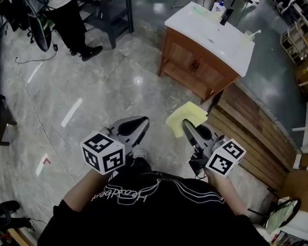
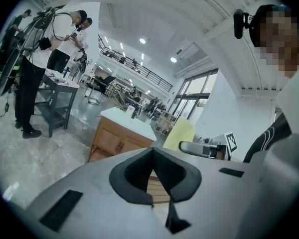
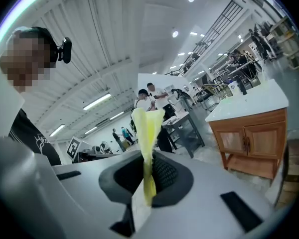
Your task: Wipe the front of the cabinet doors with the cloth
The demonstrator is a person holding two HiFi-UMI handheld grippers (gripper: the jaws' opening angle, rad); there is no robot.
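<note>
Marble floor (image 1: 118, 86) between cloth (image 1: 186, 118) and cabinet (image 1: 195, 65)

I see a polished grey marble floor (image 1: 108, 70) with white tape marks (image 1: 72, 111). A dark metal table (image 1: 105, 6) stands at the far side, and a person (image 1: 66, 14) stands just left of it. Well to the table's right lie wooden planks (image 1: 256, 132). Farther back than the table are tall windows (image 2: 199, 91). Strip lights (image 3: 97, 102) glow on the white ceiling (image 3: 114, 34).
</note>
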